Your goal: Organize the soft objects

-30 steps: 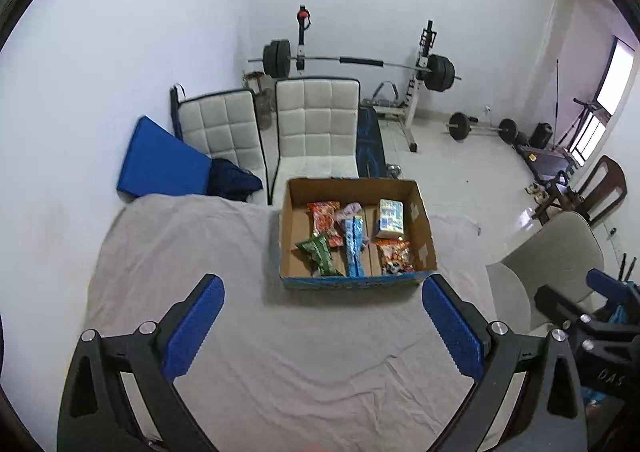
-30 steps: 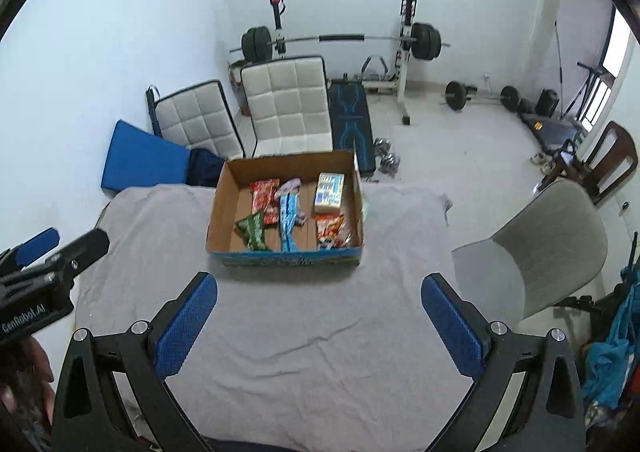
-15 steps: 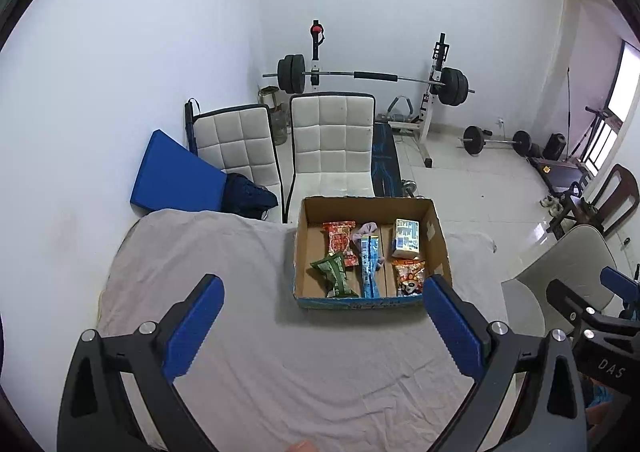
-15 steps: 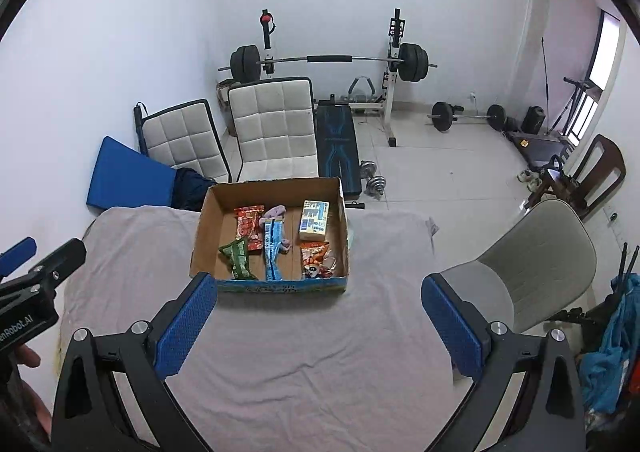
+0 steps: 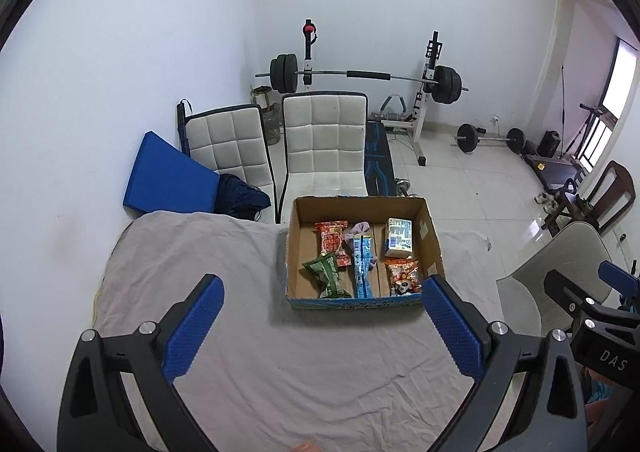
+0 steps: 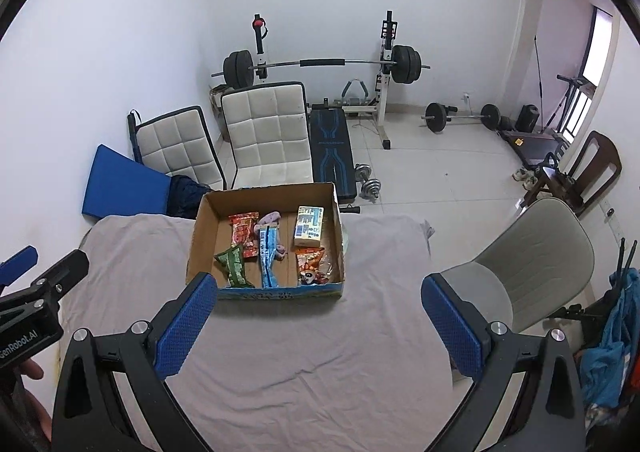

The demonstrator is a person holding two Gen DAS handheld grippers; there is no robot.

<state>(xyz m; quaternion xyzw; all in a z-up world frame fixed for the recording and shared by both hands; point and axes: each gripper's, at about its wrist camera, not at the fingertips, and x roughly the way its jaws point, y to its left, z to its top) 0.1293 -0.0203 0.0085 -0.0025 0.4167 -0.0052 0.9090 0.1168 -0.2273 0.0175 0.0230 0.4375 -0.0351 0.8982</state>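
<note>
An open cardboard box (image 5: 432,240) (image 6: 196,240) stands on a table under a grey cloth (image 5: 200,252) (image 6: 360,332). In it lie a red packet (image 5: 331,242) (image 6: 243,232), a green packet (image 5: 326,274) (image 6: 233,262), a blue packet (image 5: 361,266) (image 6: 267,254), a pale carton (image 5: 399,242) (image 6: 309,230), an orange panda packet (image 5: 404,276) (image 6: 312,268) and a small pink soft thing (image 5: 358,229) (image 6: 269,218). My left gripper (image 5: 322,326) and right gripper (image 6: 318,326) are both open and empty, held well back above the cloth in front of the box.
Two white padded chairs (image 5: 324,144) and a blue mat (image 5: 168,180) stand behind the table. A beige chair (image 6: 532,260) is at the table's right. A barbell rack (image 6: 320,64) and weights stand at the far wall.
Both grippers have pulled back and tilted up, so the box appears lower and farther and more of the room shows. Both stay open and empty.
</note>
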